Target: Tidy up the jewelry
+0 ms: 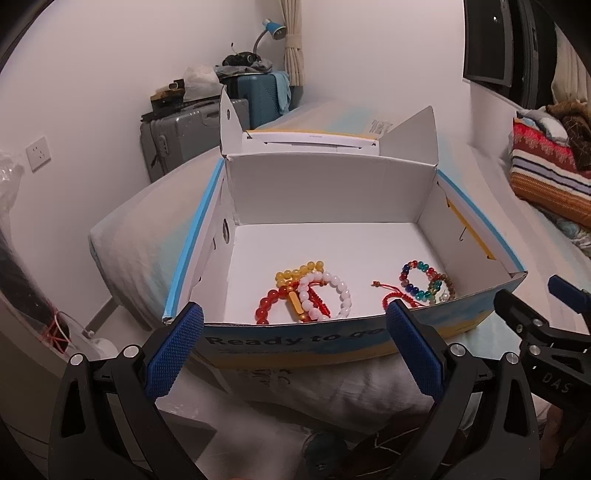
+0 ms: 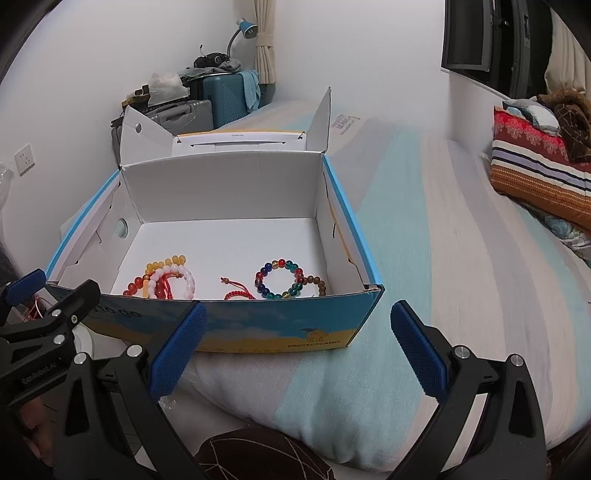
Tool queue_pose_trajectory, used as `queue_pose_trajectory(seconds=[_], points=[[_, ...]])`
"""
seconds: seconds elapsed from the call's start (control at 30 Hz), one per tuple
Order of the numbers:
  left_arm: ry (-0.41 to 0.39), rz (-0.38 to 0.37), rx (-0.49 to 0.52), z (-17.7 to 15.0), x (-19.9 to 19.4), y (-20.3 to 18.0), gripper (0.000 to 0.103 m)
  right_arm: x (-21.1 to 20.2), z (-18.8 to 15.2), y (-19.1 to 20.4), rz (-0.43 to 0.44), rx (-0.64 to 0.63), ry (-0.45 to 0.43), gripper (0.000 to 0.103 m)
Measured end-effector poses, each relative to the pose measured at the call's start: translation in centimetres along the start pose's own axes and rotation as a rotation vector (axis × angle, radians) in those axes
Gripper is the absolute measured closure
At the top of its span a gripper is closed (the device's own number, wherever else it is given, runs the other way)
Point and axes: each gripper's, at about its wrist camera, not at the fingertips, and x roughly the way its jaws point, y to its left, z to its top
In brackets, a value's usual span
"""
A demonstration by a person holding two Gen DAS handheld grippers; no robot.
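Observation:
An open cardboard box (image 1: 325,192) (image 2: 221,184) with a white inside stands on the bed. In it lie a pile of bead bracelets, white (image 1: 345,291) (image 2: 188,280), yellow (image 1: 299,271) and red (image 1: 264,308), a red cord bracelet (image 1: 391,299) (image 2: 240,294), and a multicoloured bead bracelet (image 1: 415,278) (image 2: 280,278) next to a brown one (image 2: 317,284). My left gripper (image 1: 293,347) is open and empty, just before the box's front wall. My right gripper (image 2: 295,347) is open and empty, before the box's front right corner.
The bed (image 2: 461,258) has a striped pale blue and white cover. A striped folded blanket (image 2: 535,173) lies at the far right. Suitcases (image 1: 192,140) with clutter and a blue lamp (image 1: 275,29) stand against the back wall. The other gripper shows at each view's edge (image 1: 535,328) (image 2: 40,321).

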Motion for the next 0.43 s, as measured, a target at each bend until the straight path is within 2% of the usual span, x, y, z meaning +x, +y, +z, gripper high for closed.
queue_pose_trajectory(seconds=[0.17,0.43], points=[[0.007,-0.042,0.015,-0.11,0.14,-0.25,0.006,0.11,-0.08,0.07,0.0,0.003,0.002,0.008],[0.014,-0.04,0.033,-0.08,0.0,-0.79,0.006,0.29,-0.27,0.13,0.002,0.013,0.002,0.008]])
